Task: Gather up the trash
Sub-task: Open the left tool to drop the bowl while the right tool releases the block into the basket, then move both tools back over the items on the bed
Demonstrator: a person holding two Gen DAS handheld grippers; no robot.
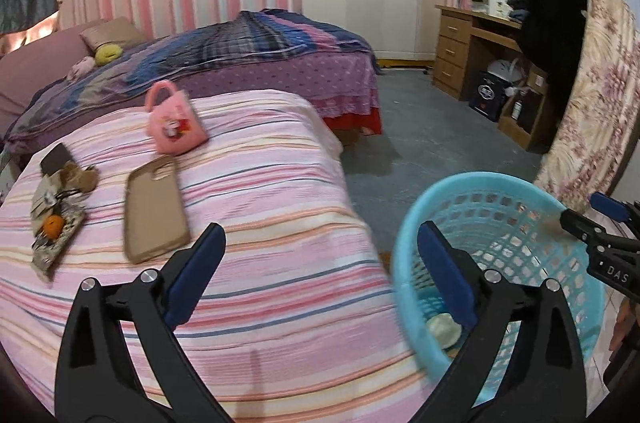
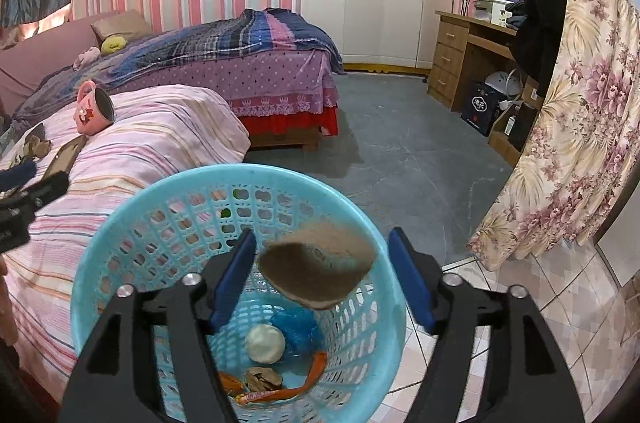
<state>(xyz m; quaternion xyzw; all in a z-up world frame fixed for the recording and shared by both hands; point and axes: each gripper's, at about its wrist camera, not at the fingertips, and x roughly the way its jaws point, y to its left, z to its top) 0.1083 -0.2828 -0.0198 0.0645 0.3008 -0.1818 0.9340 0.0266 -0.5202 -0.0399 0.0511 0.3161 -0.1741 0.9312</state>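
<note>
My right gripper (image 2: 322,239) is open above the light-blue mesh basket (image 2: 240,171). A blurred brown scrap (image 2: 320,263) hangs between its blue pads, touching neither. The basket's bottom holds a white ball (image 2: 264,343), a blue wad (image 2: 298,329), an orange wrapper (image 2: 312,375) and a crumpled brown bit (image 2: 262,379). My left gripper (image 1: 320,243) is open and empty over the pink striped bed (image 1: 260,303), left of the basket (image 1: 500,183). A pile of wrappers with orange peel (image 1: 56,219) lies at the bed's far left.
A tan phone case (image 1: 156,211) and a tipped pink mug (image 1: 176,123) lie on the striped bed. A second bed (image 1: 260,63) stands behind. Grey floor (image 2: 400,143), a wooden desk (image 2: 460,55) and a floral curtain (image 2: 580,123) are on the right.
</note>
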